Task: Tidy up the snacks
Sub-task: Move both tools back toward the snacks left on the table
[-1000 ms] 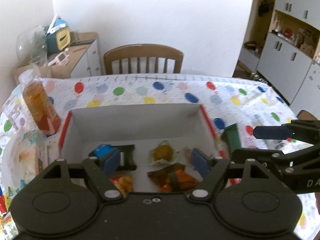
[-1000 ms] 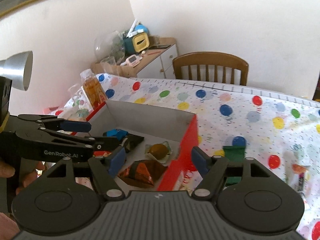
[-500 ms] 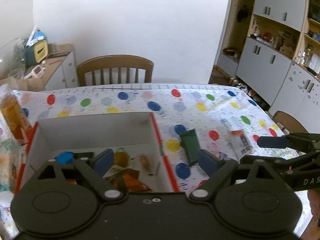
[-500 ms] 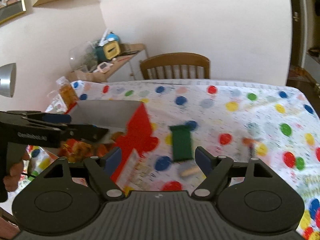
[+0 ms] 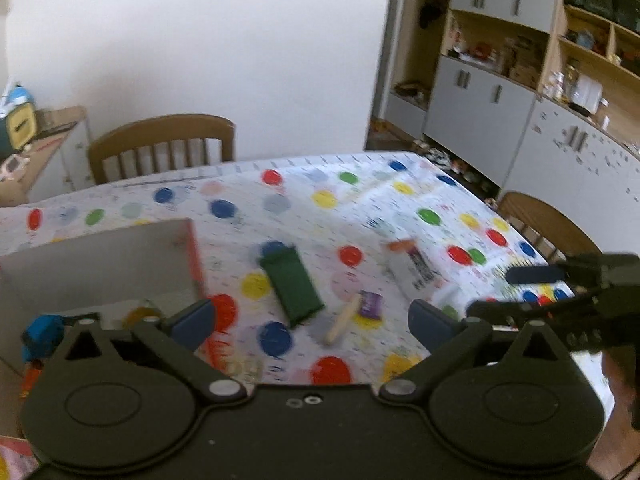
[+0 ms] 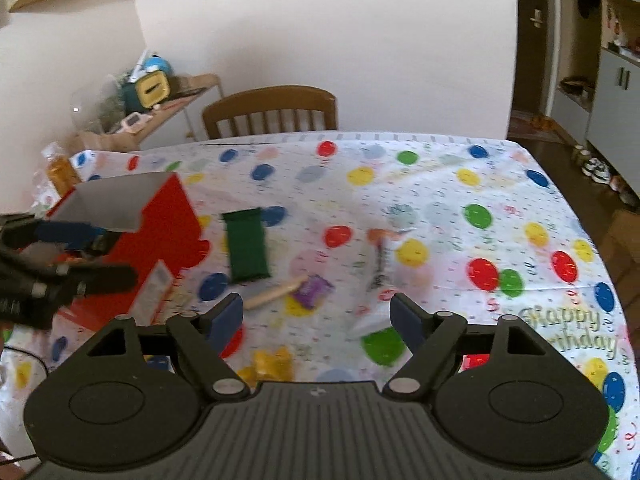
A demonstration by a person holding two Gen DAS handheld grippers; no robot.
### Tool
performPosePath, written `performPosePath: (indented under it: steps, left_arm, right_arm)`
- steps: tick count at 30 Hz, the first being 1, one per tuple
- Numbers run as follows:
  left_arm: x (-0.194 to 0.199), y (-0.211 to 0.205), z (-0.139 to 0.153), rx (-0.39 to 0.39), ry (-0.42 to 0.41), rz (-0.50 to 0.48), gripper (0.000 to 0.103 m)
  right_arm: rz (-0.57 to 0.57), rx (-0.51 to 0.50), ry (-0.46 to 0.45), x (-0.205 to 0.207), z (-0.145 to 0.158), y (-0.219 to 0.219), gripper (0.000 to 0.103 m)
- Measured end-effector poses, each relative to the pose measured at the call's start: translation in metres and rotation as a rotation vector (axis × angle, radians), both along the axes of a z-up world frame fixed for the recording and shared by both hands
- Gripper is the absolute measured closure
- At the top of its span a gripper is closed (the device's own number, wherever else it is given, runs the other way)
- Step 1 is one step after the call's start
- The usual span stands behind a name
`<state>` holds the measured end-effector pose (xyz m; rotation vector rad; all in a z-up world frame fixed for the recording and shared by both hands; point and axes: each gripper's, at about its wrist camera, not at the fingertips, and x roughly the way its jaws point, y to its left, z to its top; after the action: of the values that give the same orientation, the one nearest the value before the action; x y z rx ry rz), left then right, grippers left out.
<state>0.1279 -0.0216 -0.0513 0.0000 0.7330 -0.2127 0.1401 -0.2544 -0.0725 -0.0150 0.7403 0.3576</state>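
- While several snacks already lie in the red box (image 5: 194,248), the job looks only partly done to me: a blue packet (image 5: 40,332), an amber wrapped sweet (image 5: 140,314) and something orange (image 5: 30,376) sit inside, partly hidden by my left gripper (image 5: 310,322).
- Loose on the tabletop (image 6: 440,184), well outside the box: green packet (image 6: 245,244), purple candy (image 6: 312,290) with a wooden stick (image 6: 272,296) touching it, and a striped wrapper (image 5: 416,266) further right.
- Yellow wrapper (image 6: 274,362) lies close under my right gripper (image 6: 316,314); blurred, can't tell what it is.
- Left fingers (image 5: 192,322) have just been opening, now at their widest, nothing between them.
- Right fingers (image 6: 226,316) are wide apart, also carrying nothing.
- Both grippers point over the loose pile; my guess is that the green packet or the purple candy goes next.
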Motion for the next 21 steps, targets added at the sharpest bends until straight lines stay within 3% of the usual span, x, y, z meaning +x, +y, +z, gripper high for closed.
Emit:
performPosePath:
  steps: [10, 21]
  left_arm:
    - [0.011, -0.046, -0.041, 0.015, 0.087, -0.074, 0.001]
    - [0.027, -0.071, -0.079, -0.001, 0.189, -0.077, 0.005]
  right_arm:
    - [-0.068, -0.025, 0.061, 0.038, -0.024, -0.028, 0.022]
    - [-0.071, -0.071, 0.112, 0.081, -0.049, -0.026, 0.023]
